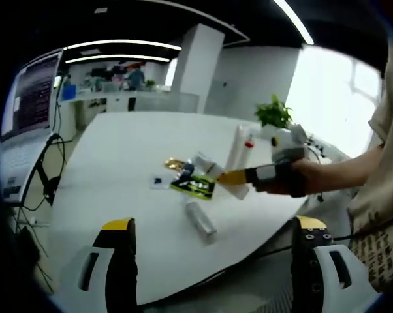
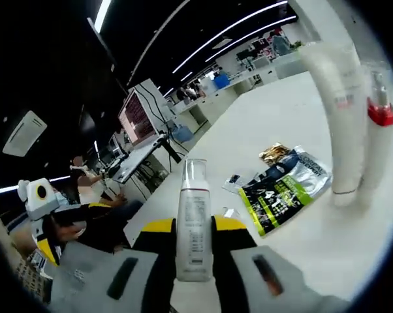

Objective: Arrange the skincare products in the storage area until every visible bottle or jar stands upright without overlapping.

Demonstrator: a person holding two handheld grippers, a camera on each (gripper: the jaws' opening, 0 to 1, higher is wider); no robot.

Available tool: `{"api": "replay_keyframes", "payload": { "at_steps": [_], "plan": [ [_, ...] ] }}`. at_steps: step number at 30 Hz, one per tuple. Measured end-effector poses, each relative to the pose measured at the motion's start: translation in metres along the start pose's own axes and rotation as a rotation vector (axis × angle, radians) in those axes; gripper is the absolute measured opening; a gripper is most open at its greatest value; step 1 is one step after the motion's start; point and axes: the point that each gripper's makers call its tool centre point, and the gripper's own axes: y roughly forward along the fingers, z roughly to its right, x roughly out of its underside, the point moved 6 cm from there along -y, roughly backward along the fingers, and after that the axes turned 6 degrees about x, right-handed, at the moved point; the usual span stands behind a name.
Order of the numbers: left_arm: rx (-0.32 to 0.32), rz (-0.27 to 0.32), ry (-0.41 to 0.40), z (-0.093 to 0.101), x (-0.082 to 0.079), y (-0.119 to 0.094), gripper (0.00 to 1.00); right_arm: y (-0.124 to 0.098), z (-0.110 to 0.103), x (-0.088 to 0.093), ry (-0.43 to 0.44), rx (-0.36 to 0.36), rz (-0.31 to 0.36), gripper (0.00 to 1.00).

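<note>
Right gripper view: a clear bottle is pinched upright between the right gripper jaws; its label print cannot be read. Large "4" lettering is seen on a green-and-black sachet beside two tall white tubes. In the left gripper view, the left gripper is spread wide, and a silver bottle lies toppled near the white table's near edge.
</note>
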Motion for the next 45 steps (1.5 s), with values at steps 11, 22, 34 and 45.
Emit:
{"api": "replay_keyframes", "payload": {
  "at_steps": [11, 22, 34, 45],
  "plan": [
    [0.036, 0.088, -0.056, 0.011, -0.018, -0.005, 0.96, -0.007, -0.036, -0.001, 0.069, -0.167, 0.035, 0.19],
    [0.099, 0.194, -0.156, 0.023, -0.033, -0.007, 0.93, -0.015, -0.079, -0.008, 0.142, -0.357, 0.074, 0.19],
    [0.193, 0.333, -0.272, 0.029, -0.054, -0.018, 0.78, -0.029, -0.116, -0.008, 0.199, -0.597, 0.068, 0.19],
    [0.309, 0.331, -0.344, 0.044, -0.062, -0.014, 0.48, -0.048, -0.116, -0.008, 0.191, -0.672, 0.078, 0.19]
  ]
}}
